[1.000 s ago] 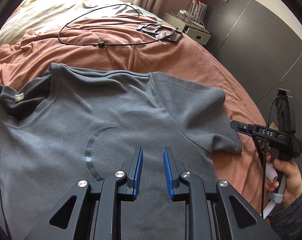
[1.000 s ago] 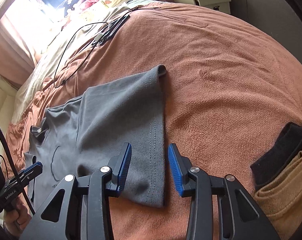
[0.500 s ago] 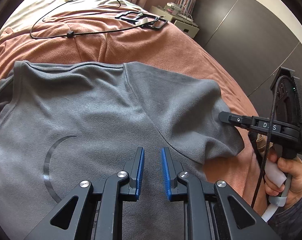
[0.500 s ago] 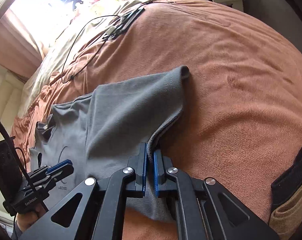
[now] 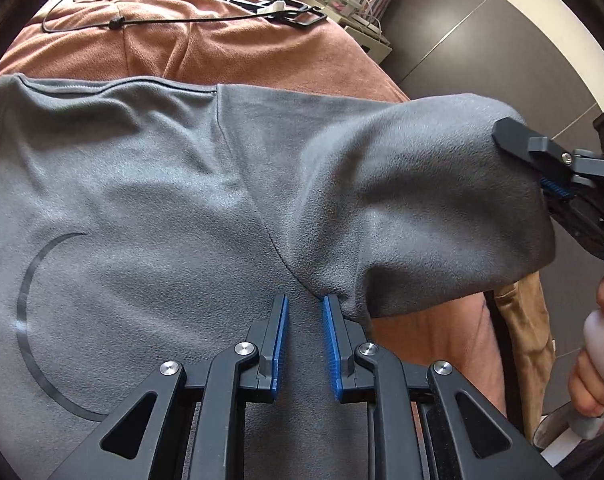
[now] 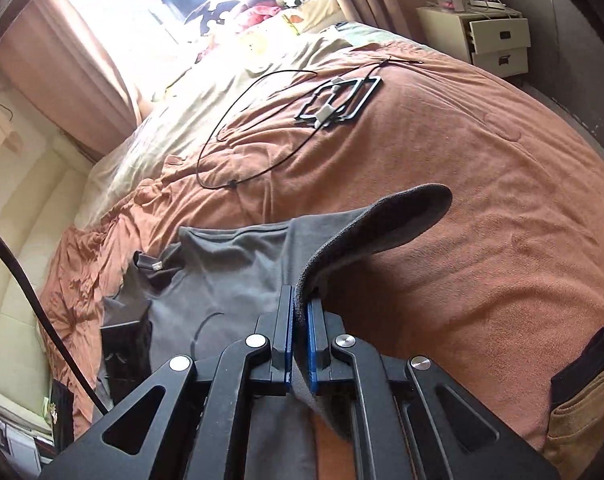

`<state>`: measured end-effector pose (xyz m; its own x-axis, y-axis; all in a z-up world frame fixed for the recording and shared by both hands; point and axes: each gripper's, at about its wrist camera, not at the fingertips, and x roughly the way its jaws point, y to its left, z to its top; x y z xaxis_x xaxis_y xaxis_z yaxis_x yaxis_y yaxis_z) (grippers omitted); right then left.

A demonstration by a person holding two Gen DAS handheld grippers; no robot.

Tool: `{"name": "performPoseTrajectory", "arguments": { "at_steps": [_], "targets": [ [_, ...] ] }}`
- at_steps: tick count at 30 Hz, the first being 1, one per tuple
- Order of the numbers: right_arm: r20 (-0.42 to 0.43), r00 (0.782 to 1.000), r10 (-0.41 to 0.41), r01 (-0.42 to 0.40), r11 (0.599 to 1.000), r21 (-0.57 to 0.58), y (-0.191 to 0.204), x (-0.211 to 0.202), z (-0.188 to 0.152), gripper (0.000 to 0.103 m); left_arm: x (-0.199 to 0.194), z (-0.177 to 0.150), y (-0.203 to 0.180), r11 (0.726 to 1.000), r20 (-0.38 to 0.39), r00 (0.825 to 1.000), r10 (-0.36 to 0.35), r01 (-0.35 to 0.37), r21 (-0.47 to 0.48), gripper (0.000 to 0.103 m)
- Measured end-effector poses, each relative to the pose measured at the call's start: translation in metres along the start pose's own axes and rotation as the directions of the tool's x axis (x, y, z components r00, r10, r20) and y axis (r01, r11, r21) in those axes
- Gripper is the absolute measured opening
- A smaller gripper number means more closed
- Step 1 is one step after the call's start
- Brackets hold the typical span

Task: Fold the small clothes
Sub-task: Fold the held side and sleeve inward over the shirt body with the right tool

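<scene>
A grey T-shirt [image 5: 149, 200] with a dark circle print lies flat on the rust-brown blanket [image 5: 237, 52]. My left gripper [image 5: 305, 304] is open, its fingers resting on the shirt body just below the armpit seam. My right gripper [image 6: 300, 300] is shut on the hem of the shirt's sleeve [image 6: 382, 224] and holds it lifted off the bed. In the left wrist view the right gripper [image 5: 542, 168] shows at the right edge with the raised sleeve [image 5: 442, 200] in it.
A black cable loop [image 6: 237, 152] and a black frame-like holder [image 6: 338, 100] lie on the blanket beyond the shirt. A white nightstand [image 6: 494, 40] stands at the far right. Folded tan and black clothes [image 6: 586, 392] lie at the right.
My right gripper closed on the sleeve hem and lifted it up and toward the shirt body. My left gripper moved closer to the armpit seam, still open.
</scene>
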<state>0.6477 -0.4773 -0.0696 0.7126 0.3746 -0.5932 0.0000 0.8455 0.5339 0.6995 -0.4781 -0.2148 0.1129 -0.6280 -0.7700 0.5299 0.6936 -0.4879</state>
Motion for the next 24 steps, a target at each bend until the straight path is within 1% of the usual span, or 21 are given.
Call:
{"name": "performPoseTrajectory", "arguments": {
  "at_steps": [3,7,13,19,21,24],
  "targets": [
    [-0.001,0.999,0.04,-0.04,0.999,-0.006,0.008,-0.004,-0.004,0.002,0.003,-0.001,0.001,1.0,-0.002,1.0,-0.007,0.007,-0.01,0.019],
    [-0.01,0.998,0.067,-0.067,0.998,-0.017,0.015,-0.003,-0.01,0.002,-0.005,0.0,0.006,0.999,-0.005,1.0,-0.023,0.023,-0.03,0.019],
    [-0.022,0.995,0.099,-0.099,0.995,-0.006,0.02,0.004,-0.013,0.002,-0.036,0.006,0.027,0.997,0.023,0.998,0.053,-0.052,-0.057,0.019],
    [-0.053,0.991,0.126,-0.126,0.992,-0.007,0.03,0.012,-0.02,0.002,-0.071,0.006,0.052,0.985,0.062,0.988,0.141,-0.134,-0.105,0.019],
    [-0.081,0.987,0.14,-0.141,0.99,-0.011,0.036,0.021,-0.026,0.002,-0.081,0.005,0.059,0.981,0.07,0.984,0.163,-0.153,-0.12,0.019],
    [-0.155,0.975,0.159,-0.165,0.986,-0.027,0.048,0.037,-0.038,0.004,-0.094,0.003,0.065,0.976,0.081,0.979,0.186,-0.175,-0.129,0.019]
  ]
}}
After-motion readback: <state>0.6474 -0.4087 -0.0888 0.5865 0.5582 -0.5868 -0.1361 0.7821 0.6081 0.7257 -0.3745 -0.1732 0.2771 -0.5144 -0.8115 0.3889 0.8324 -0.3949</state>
